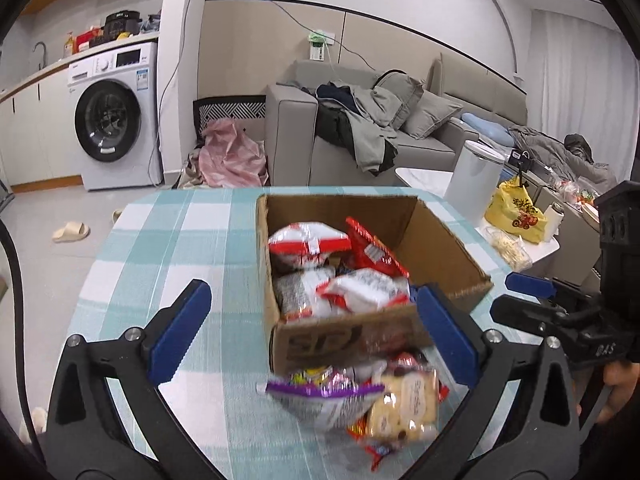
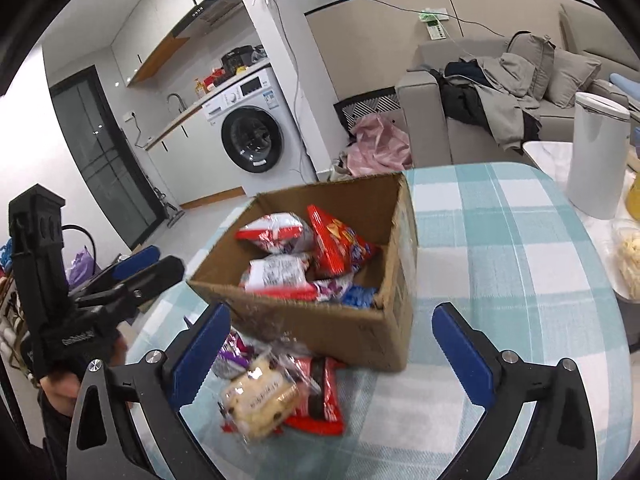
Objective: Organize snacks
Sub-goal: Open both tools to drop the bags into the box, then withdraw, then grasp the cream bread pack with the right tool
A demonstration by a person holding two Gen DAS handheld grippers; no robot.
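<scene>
Checked table [image 1: 168, 240] bearing open cardboard box [image 1: 436, 240] part-filled with snack packets [image 1: 360, 292], loose packets [image 1: 360, 396] just before its near wall; left gripper [image 1: 316, 336] and right gripper [image 2: 336, 352], both level over the table, jaws wide apart, holding nothing.

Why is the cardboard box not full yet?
Partly full. The cardboard box is open, with some snack packets inside, but more packets lie outside on the checked tablecloth in front.

Both tongs [image 1: 316, 328] [image 2: 340, 344] agape, empty.
</scene>
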